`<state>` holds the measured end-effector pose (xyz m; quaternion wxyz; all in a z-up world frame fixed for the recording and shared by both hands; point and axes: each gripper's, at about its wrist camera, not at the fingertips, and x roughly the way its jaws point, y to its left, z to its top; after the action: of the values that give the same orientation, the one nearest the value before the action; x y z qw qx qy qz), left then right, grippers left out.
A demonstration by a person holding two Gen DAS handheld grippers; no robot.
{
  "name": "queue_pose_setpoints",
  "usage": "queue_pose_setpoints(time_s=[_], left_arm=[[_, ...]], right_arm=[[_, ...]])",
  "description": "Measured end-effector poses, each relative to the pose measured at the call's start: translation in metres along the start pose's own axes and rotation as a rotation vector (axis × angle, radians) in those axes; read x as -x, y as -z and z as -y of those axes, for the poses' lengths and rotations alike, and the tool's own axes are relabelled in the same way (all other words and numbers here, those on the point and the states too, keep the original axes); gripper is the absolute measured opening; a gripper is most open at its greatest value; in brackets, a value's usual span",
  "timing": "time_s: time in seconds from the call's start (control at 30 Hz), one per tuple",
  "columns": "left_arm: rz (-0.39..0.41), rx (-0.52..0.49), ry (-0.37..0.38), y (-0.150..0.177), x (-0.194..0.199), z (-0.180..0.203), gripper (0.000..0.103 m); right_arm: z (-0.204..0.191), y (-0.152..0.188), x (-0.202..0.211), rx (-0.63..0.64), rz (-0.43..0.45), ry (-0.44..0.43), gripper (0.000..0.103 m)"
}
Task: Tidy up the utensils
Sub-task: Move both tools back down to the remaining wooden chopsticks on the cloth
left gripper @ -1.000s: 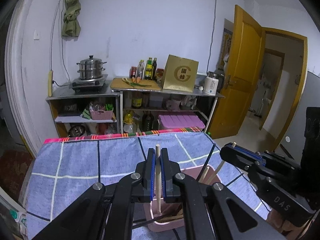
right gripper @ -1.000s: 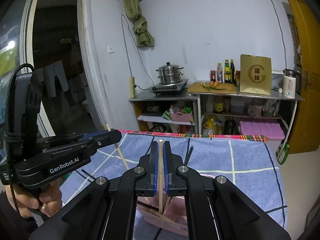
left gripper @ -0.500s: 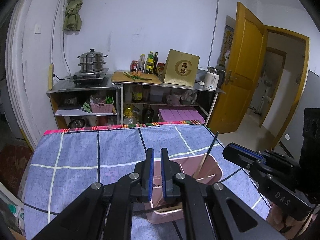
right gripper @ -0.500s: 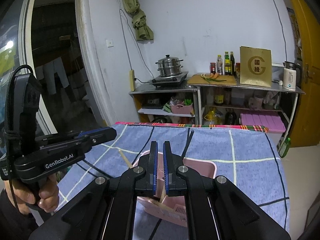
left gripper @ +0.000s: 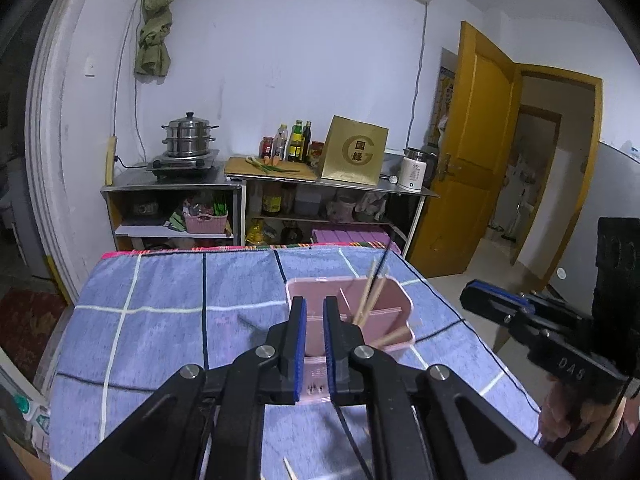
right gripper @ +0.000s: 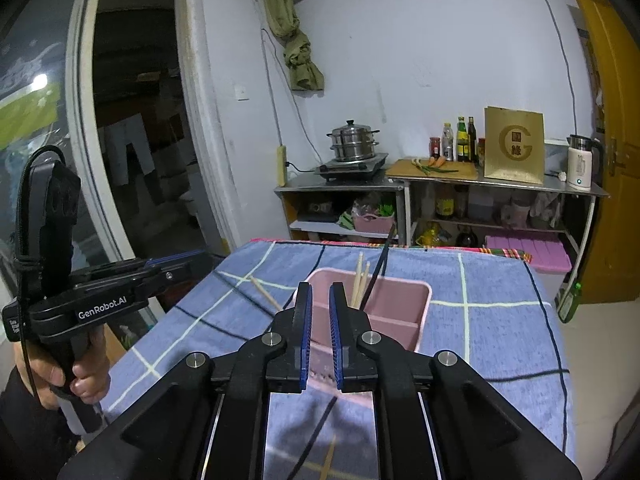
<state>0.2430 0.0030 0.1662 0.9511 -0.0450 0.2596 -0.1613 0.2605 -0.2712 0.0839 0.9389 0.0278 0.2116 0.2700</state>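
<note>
Left wrist view shows the left gripper (left gripper: 315,350) low over a tabletop (left gripper: 160,320) draped in a blue checked cloth, its jaws opening with a narrow gap and nothing between the blue pads. Just beyond the fingertips, at 12 to 1 o'clock, sits the pink utensil holder (left gripper: 394,296), divided into compartments. Wooden chopsticks (left gripper: 367,292) and one black chopstick (left gripper: 380,276) stand tilted in its far right compartment, leaning toward 1 o'clock; another wooden chopstick (left gripper: 394,336) lies slanted over the holder's right rim. At 3 o'clock the right gripper (left gripper: 470,300) reaches in from the side, held by a hand (left gripper: 560,420).

Right wrist view has the right gripper (right gripper: 320,338) likewise opening, a slim gap, nothing pinched. The pink utensil holder (right gripper: 400,300) lies directly ahead at 12 o'clock, partly hidden behind the fingers, with wooden chopsticks (right gripper: 360,280) and the black chopstick (right gripper: 378,276) upright-tilted inside. One wooden chopstick (right gripper: 266,294) lies on the cloth at 11 o'clock, left of the holder. Loose chopsticks (right gripper: 316,440) lie on the cloth beneath the gripper.
</note>
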Motion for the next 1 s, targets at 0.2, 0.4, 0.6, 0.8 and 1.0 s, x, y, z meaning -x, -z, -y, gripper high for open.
queue_pose_setpoints(time_s=[0.2, 0.4, 0.6, 0.8, 1.0], left_arm=[[-0.009, 0.006, 0.003, 0.038, 0.025, 0.006, 0.009], [-0.034, 0.020, 0.001, 0.078, 0.041, 0.005, 0.009], [-0.082, 0.027, -0.010, 0.111, 0.043, 0.005, 0.009], [-0.132, 0.039, -0.020, 0.135, 0.038, 0.001, 0.009], [-0.171, 0.060, -0.037, 0.150, 0.029, -0.006, 0.009]], right_arm=[[-0.006, 0.031, 0.023, 0.001, -0.002, -0.007, 0.009], [-0.012, 0.058, 0.038, -0.001, -0.034, -0.021, 0.009], [-0.014, 0.079, 0.044, -0.003, -0.060, -0.017, 0.009], [-0.009, 0.096, 0.043, -0.022, -0.095, -0.009, 0.009], [-0.005, 0.106, 0.038, -0.027, -0.127, -0.003, 0.009]])
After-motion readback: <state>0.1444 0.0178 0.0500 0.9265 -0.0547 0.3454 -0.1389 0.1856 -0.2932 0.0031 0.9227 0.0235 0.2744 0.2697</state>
